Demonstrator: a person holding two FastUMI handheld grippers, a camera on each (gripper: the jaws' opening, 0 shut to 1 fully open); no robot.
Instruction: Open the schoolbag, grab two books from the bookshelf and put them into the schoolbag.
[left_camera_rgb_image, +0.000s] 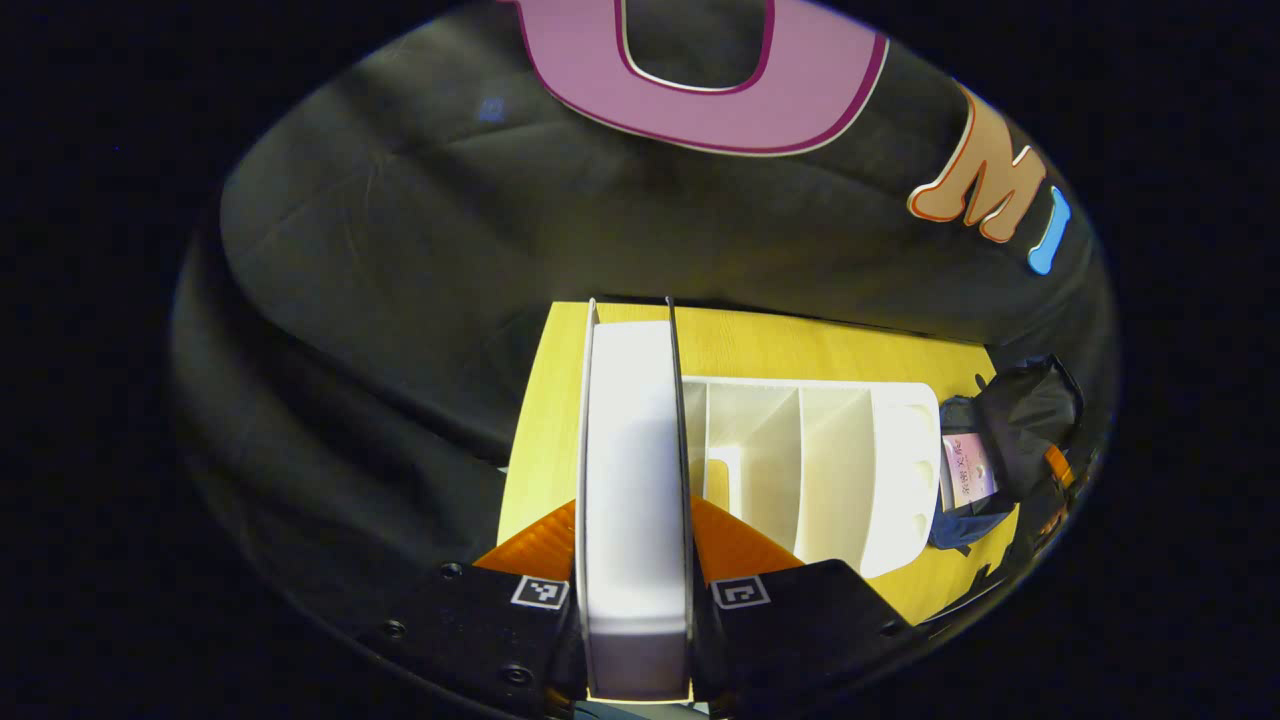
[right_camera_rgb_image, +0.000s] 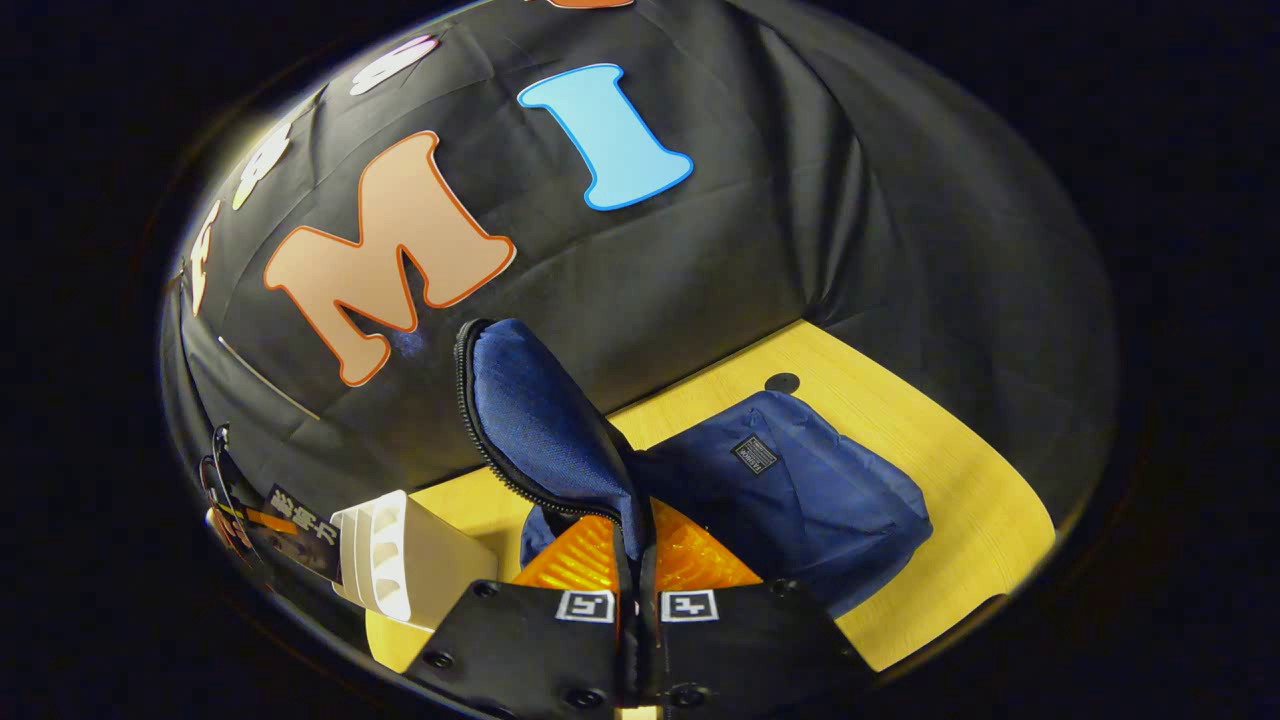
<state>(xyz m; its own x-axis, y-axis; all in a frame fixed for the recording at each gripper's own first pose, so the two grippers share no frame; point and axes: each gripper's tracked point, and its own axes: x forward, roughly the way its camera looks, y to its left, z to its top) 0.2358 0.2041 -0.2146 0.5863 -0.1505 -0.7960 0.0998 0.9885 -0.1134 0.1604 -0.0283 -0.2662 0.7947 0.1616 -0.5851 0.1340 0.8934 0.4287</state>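
Left gripper view: we see the left gripper (left_camera_rgb_image: 637, 590) at the bottom, both fingers clamped on a white book (left_camera_rgb_image: 634, 480).
Book pose: held edge-on toward the camera, page block facing us, thin dark covers on each side, running up and away from the fingers.
Book location: lifted above the yellow wooden table (left_camera_rgb_image: 800, 345), to the left of the bookshelf.
Bookshelf: white bookshelf (left_camera_rgb_image: 830, 460) with upright dividers stands on the table just right of the held book; we cannot tell whether any slot holds a book.
Schoolbag, left gripper view: dark schoolbag (left_camera_rgb_image: 1020, 430) lies at the far right end of the table, just beyond the bookshelf, mouth open; a pale book cover (left_camera_rgb_image: 968, 468) shows inside the opening.
Right gripper view: we see the right gripper (right_camera_rgb_image: 637, 590) at the bottom, jaws pinched tight on the blue flap (right_camera_rgb_image: 540, 420) of the schoolbag, fingers nearly touching through the fabric.
Flap pose: raised upright from the fingers, zipper teeth running along its left edge.
Schoolbag body: blue, lies on the table to the right of and behind the fingers, small dark label patch (right_camera_rgb_image: 760, 455) on top.
Bookshelf, right gripper view: white, at lower left, near the bag but apart from it.
Other gripper: the left gripper, with the book it holds, shows at the far left edge, too small to read its grip there.
Backdrop: black cloth wall (left_camera_rgb_image: 400, 250) behind the table in both views.
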